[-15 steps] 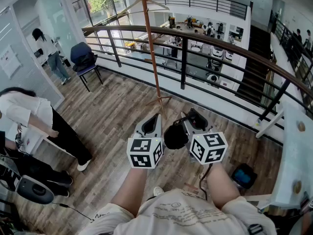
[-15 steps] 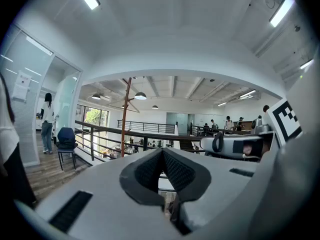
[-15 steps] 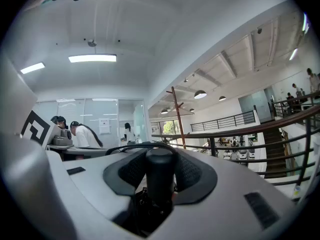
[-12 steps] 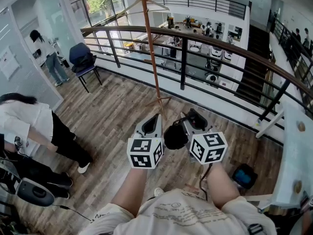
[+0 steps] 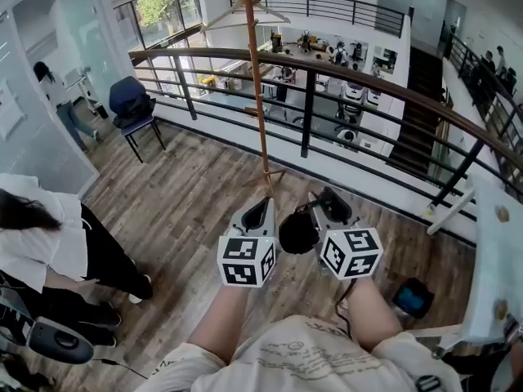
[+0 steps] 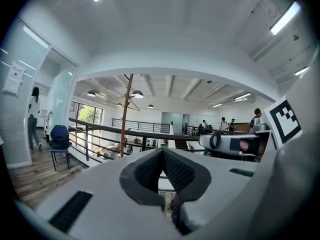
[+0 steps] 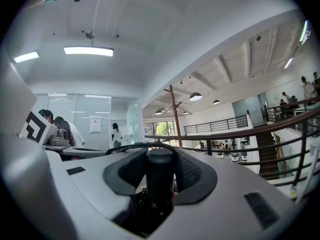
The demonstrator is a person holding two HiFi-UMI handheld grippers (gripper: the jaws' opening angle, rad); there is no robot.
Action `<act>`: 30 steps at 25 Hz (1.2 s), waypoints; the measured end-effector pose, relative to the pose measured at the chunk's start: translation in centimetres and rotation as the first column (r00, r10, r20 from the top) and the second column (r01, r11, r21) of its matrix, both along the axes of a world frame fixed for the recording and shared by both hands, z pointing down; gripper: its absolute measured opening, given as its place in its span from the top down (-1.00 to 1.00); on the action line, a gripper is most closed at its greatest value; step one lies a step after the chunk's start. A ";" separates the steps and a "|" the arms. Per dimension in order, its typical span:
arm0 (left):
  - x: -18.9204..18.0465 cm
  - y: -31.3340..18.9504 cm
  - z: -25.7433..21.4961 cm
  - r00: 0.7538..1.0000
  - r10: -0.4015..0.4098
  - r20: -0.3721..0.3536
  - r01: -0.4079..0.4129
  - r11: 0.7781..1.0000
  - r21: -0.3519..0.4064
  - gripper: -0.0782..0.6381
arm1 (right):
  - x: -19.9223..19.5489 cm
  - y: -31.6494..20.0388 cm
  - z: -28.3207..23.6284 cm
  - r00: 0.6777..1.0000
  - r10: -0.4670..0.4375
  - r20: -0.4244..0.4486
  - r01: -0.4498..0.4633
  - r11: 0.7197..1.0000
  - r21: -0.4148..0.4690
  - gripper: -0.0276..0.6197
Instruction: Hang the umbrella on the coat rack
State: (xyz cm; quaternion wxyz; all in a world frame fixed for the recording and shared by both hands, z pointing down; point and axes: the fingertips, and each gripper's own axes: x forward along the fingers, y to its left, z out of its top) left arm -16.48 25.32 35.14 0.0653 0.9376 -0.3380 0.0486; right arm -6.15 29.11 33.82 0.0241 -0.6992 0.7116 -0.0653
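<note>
Black folded umbrella (image 5: 298, 229) clamped in right gripper (image 5: 325, 205); left gripper (image 5: 261, 211) closed, empty. Not hung yet: wooden coat rack (image 5: 259, 80) far ahead, near the railing (image 5: 368, 76).

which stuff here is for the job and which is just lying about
For the job: umbrella, gripped by the right gripper; coat rack.
Just about: blue chair; railing.
</note>
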 end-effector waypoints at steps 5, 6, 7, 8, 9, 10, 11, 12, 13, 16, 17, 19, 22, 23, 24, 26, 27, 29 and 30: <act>-0.9 -2.8 1.1 1.000 0.031 0.002 -0.031 0.999 -0.027 0.77 | -0.1 -2.3 0.2 0.999 0.033 0.019 -0.033 0.999 -0.004 0.44; -0.9 -3.4 1.2 0.999 0.038 0.002 -0.037 0.999 -0.029 0.77 | -0.2 -2.8 0.3 0.999 0.035 0.017 -0.034 0.999 -0.010 0.44; -1.0 -3.9 1.3 0.999 0.043 0.001 -0.043 0.999 -0.028 0.77 | -0.2 -3.4 0.4 0.999 0.034 0.013 -0.034 0.999 -0.016 0.44; -1.0 -4.4 1.3 0.999 0.045 0.001 -0.045 0.999 -0.026 0.77 | -0.3 -4.1 0.4 0.999 0.033 0.009 -0.033 0.999 -0.021 0.44; -0.9 -5.1 1.3 0.999 0.045 0.000 -0.045 0.999 -0.024 0.77 | -0.2 -4.8 0.4 0.999 0.032 0.007 -0.032 0.999 -0.023 0.44; -0.7 -5.8 1.4 0.999 0.044 -0.001 -0.044 0.999 -0.025 0.77 | 0.1 -5.6 0.4 0.999 0.031 0.007 -0.031 0.999 -0.024 0.44; -0.5 -6.7 1.5 0.999 0.042 -0.001 -0.042 0.999 -0.028 0.77 | 0.4 -6.5 0.5 1.000 0.029 0.009 -0.029 0.999 -0.024 0.44; -0.2 -7.6 1.7 0.999 0.040 0.002 -0.040 0.999 -0.030 0.77 | 0.8 -7.4 0.7 1.000 0.026 0.012 -0.026 0.999 -0.023 0.44; 0.1 -8.6 2.0 0.999 0.038 0.005 -0.037 0.999 -0.031 0.77 | 1.2 -8.3 0.9 1.000 0.024 0.015 -0.024 0.999 -0.022 0.44; 1.8 -11.4 2.6 1.000 0.026 0.015 -0.025 0.999 -0.031 0.77 | 3.1 -11.0 1.4 1.000 0.019 0.024 -0.019 1.000 -0.017 0.44; 2.5 -12.4 2.7 1.000 0.018 0.018 -0.018 0.999 -0.029 0.77 | 3.7 -12.1 1.5 1.000 0.012 0.025 -0.012 1.000 -0.014 0.44; 4.0 -14.7 2.6 1.000 0.002 0.023 -0.002 1.000 -0.025 0.77 | 4.8 -14.4 1.5 1.000 -0.010 0.027 0.011 1.000 -0.010 0.44; 6.8 -17.7 2.0 0.999 -0.011 0.031 0.011 1.000 -0.014 0.77 | 7.3 -17.8 0.9 0.999 -0.043 0.029 0.043 0.999 -0.004 0.44; 7.8 -18.7 1.7 0.999 -0.015 0.031 0.015 1.000 -0.011 0.77 | 8.2 -18.8 0.7 0.998 -0.052 0.030 0.052 0.999 0.001 0.44; 8.8 -19.8 1.5 0.999 -0.019 0.029 0.020 1.000 -0.009 0.77 | 9.2 -19.8 0.5 0.998 -0.058 0.031 0.058 0.998 0.007 0.44; 10.8 -21.9 1.1 0.999 -0.028 0.026 0.028 1.000 -0.006 0.77 | 11.1 -21.9 0.0 0.997 -0.070 0.030 0.069 0.997 0.017 0.44; 11.9 -22.8 0.9 0.999 -0.032 0.030 0.032 0.999 -0.002 0.77 | 12.1 -22.9 -0.1 0.997 -0.075 0.028 0.075 0.997 0.020 0.44; 13.9 -24.4 0.8 0.998 -0.040 0.040 0.039 0.999 0.006 0.77 | 14.1 -24.7 -0.3 0.996 -0.085 0.024 0.084 0.996 0.021 0.44; 14.9 -25.2 0.9 0.998 -0.044 0.044 0.044 0.999 0.008 0.77 | 15.1 -25.5 -0.2 0.996 -0.089 0.025 0.089 0.996 0.021 0.44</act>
